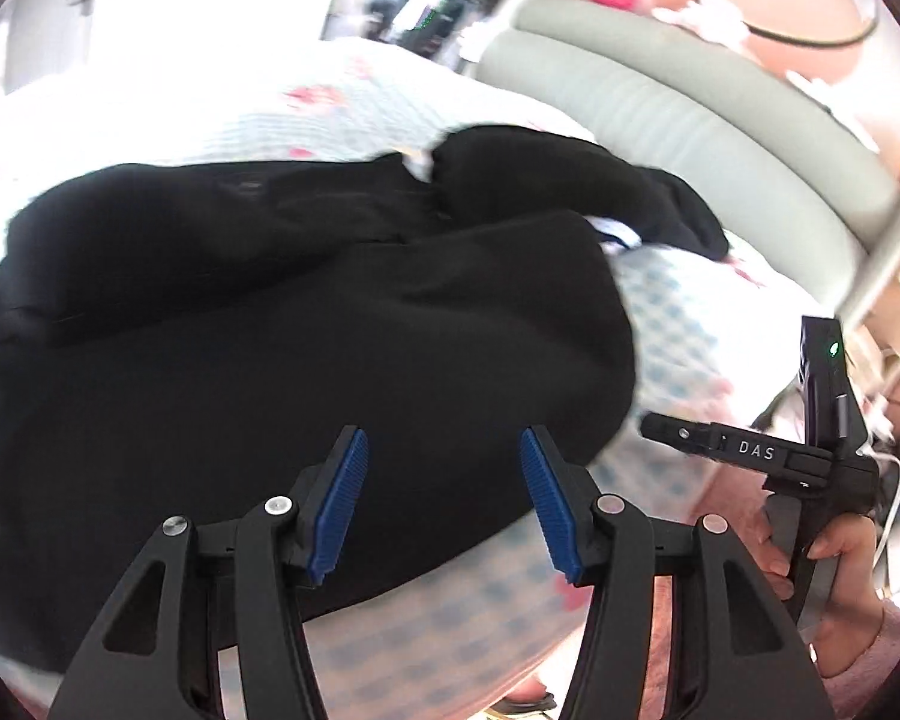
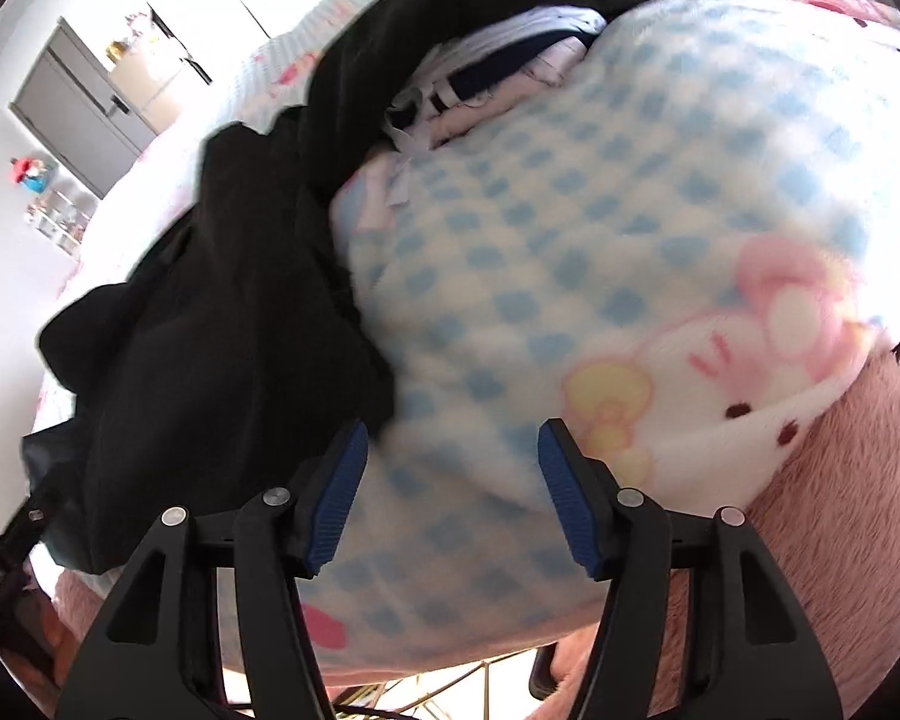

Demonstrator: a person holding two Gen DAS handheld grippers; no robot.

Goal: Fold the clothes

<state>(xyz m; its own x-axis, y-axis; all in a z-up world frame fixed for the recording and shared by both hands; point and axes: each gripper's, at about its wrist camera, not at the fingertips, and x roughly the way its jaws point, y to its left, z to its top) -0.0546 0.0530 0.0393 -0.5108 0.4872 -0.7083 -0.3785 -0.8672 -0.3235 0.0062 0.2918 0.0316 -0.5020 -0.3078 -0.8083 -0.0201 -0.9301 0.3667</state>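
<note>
Both tongs spread wide, nothing pinched: left gripper (image 1: 444, 480) hanging over the black garment (image 1: 282, 360), blue pads apart with only dark cloth beneath; right gripper (image 2: 453, 480) just as wide over the blue-checked blanket (image 2: 600, 252), left pad close to the black hem, cannot tell whether touching. Black garment sprawled across the blanket-covered bed, partly doubled over itself, one sleeve-like end (image 1: 648, 198) flung out toward the grey padded headboard (image 1: 720, 120). Looks like one rough fold in, at best — edges uneven, cloth bunched, nothing squared off. Seemingly plenty left: sleeve to tuck in, body to fold again, creases to smooth.

From the right wrist view, same black cloth heaped along the left of the frame, and a white-and-navy striped garment (image 2: 510, 60) wedged under it near the top, untouched, probably next in line. Right-hand tool visible from the left wrist view too, held in a bare hand (image 1: 834, 552) with a white cable trailing behind.

Around: pink fluffy throw (image 2: 840, 510) at the bed's near edge, grey cabinet (image 2: 84, 102) and a small red-and-blue figure (image 2: 30, 171) against the far wall. Possible snags: striped piece tangled under the black one, likely to drag along; soft blanket apt to get nipped with the cloth. Heavy blur, so seams and collar not readable.
</note>
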